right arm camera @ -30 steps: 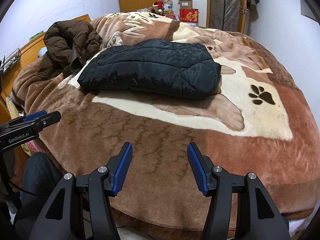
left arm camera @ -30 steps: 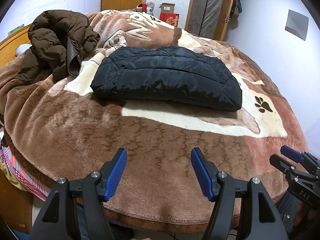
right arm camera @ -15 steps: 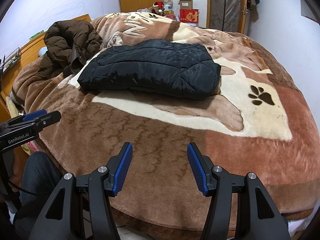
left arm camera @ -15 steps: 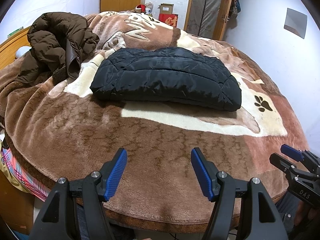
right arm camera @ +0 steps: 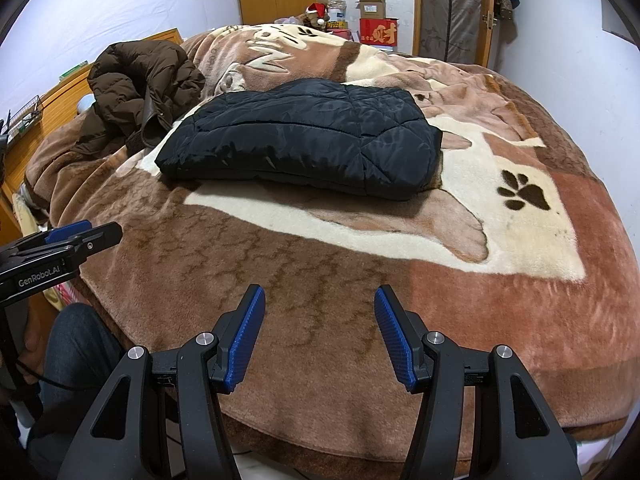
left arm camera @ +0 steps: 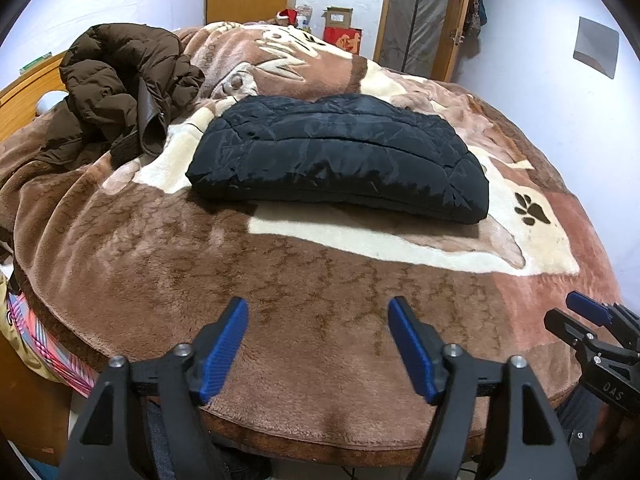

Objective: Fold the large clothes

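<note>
Black quilted jacket (left arm camera: 340,156): folded into a compact, puffy oblong, glossy fabric with stitched panels, lying flat on the cream patch of the blanket (left arm camera: 320,288), in the middle of the bed. Layered folded edges show along the side nearer the grippers.

Brown padded coat (left arm camera: 120,92): unfolded, heaped in a crumpled mound just left of the black quilted jacket, lining turned outward.

Left gripper (left arm camera: 318,330): blue pads spread wide, holding nothing, over the blanket's near edge, well apart from the jacket. Its body reads "GenRobot.AI" in the right wrist view.

Right gripper (right arm camera: 319,320): blue pads spread wide, holding nothing, likewise at the near edge. "DAS" is printed on its body in the left wrist view.

Blanket: brown plush with a dark paw print right of the jacket and large cream lettering beyond it, not fully legible.

Red box (right arm camera: 378,31): beyond the bed, bearing a gold Chinese character.
</note>
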A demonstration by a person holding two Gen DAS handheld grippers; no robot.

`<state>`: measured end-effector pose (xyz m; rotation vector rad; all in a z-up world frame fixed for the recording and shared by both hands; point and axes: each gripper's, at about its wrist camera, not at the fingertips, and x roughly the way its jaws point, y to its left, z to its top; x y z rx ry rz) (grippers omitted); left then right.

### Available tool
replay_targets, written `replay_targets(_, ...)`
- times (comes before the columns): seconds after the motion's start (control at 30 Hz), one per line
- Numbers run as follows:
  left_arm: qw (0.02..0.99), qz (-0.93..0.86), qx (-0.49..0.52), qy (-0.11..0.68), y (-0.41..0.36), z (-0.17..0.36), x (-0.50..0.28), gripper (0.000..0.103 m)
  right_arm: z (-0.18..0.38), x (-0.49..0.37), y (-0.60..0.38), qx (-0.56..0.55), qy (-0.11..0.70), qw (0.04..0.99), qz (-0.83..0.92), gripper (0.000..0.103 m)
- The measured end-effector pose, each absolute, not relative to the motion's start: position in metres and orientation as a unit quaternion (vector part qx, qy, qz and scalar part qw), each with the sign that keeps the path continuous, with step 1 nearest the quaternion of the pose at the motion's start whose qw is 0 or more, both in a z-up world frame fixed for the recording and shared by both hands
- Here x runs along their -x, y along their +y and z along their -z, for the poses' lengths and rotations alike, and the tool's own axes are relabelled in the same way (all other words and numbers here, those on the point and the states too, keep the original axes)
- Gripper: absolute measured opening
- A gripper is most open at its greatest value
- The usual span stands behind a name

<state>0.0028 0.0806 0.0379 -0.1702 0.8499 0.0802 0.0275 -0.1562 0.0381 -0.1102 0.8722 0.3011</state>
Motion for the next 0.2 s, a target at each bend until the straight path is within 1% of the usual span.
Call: replay_targets(0.2, 0.907, -0.042, 0.084, 0.411, 0.0822, -0.0383, -0.0025, 0.076, -0.0387, -0.027, -0.1608, 0.051, 0.419, 0.895, -0.146, 0.057)
